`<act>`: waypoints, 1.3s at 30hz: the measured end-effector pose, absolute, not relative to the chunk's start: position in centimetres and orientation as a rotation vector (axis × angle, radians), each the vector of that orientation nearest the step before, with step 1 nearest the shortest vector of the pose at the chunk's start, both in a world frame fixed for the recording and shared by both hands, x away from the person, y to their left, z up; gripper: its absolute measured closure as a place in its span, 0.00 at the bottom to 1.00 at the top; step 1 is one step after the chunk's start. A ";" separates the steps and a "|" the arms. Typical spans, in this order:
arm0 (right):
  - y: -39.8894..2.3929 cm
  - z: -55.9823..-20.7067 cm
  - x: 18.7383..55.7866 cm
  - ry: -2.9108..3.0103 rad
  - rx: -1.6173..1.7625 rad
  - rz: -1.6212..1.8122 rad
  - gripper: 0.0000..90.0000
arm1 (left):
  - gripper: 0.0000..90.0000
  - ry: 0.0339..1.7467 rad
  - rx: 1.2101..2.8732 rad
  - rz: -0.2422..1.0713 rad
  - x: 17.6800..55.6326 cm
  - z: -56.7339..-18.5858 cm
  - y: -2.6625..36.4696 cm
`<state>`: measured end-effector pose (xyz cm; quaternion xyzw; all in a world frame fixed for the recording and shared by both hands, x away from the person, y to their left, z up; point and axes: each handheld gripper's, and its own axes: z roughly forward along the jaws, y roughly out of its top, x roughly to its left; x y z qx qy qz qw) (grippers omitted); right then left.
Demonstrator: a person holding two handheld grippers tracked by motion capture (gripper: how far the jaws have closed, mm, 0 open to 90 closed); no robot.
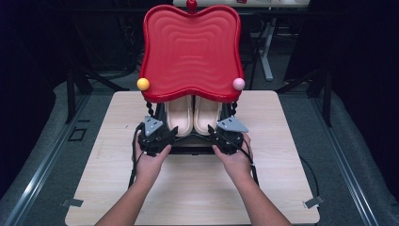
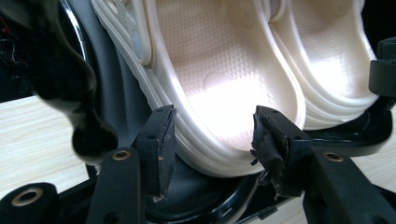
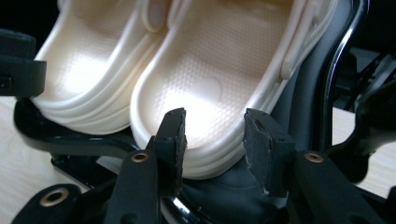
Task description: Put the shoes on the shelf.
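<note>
The high view takes in the whole wooden table [image 1: 197, 188], with a red wavy-edged top [image 1: 190, 52] standing over a black rack [image 1: 190, 146] at the centre of the frame. That top carries one yellow ball [image 1: 143, 84] at its lower left corner and one pink ball [image 1: 239, 84] at its lower right. Two cream clogs sit side by side on the rack beneath it, heels toward the bottom of the frame.

The left gripper [image 1: 157, 136] and right gripper [image 1: 225, 134] meet the rack's near edge, one hand behind each.

The gripper views give the close detail. In the left gripper view, the left clog [image 2: 219, 93] fills the middle, its heel rim lying between the two spread jaws; the pads stand just off the rim, not pressing. In the right gripper view, the right clog [image 3: 210, 88] sits likewise, heel between parted jaws, with a gap on both sides.
</note>
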<state>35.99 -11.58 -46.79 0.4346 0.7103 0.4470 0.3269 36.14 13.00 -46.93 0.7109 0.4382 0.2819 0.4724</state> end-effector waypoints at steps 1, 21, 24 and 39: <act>-11.5 -46.8 35.8 1.861 1.124 1.173 0.65 | 0.55 1.067 1.740 0.693 36.0 -46.9 13.1; -14.2 -48.0 31.1 1.917 1.062 1.103 0.62 | 0.52 1.045 1.777 0.667 31.5 -49.2 17.1; -14.7 -48.6 30.3 1.919 1.061 1.099 0.61 | 0.52 1.052 1.785 0.657 30.9 -49.8 17.7; -16.3 -51.6 27.7 1.929 1.043 1.080 0.59 | 0.50 1.059 1.824 0.622 28.8 -52.7 19.9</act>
